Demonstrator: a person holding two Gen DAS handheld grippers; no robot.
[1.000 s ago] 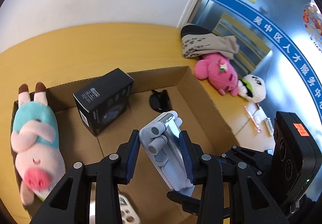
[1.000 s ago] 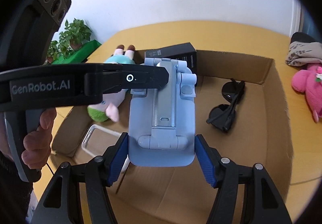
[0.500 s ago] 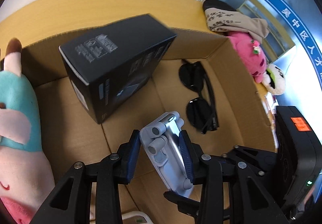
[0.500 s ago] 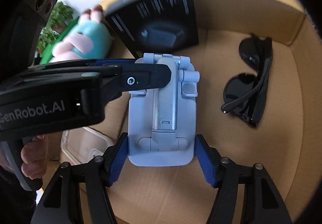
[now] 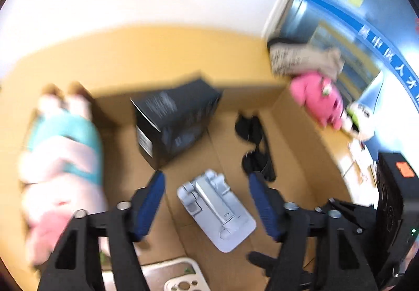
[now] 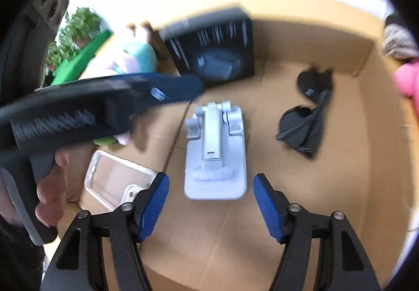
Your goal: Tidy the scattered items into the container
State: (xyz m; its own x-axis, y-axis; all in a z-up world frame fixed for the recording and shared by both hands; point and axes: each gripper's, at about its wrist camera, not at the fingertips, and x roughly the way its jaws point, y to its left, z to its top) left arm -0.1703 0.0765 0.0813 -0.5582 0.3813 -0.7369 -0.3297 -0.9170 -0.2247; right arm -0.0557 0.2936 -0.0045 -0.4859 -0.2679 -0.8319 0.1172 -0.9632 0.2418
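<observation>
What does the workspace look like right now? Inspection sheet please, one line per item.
Surface: yellow-wood table; open cardboard box on it.
Job's things: pale blue folding phone stand flat on box floor, black sunglasses, black product box, clear phone case and pig plush all in the box.
Clutter: pink plush, panda plush and folded cloth on table outside the box.
Grippers: left tool opening, pads clear of the stand; right tool open, empty.
Cables: nothing seen.
Surroundings: white wall, glass door with blue banner, green plant.
</observation>
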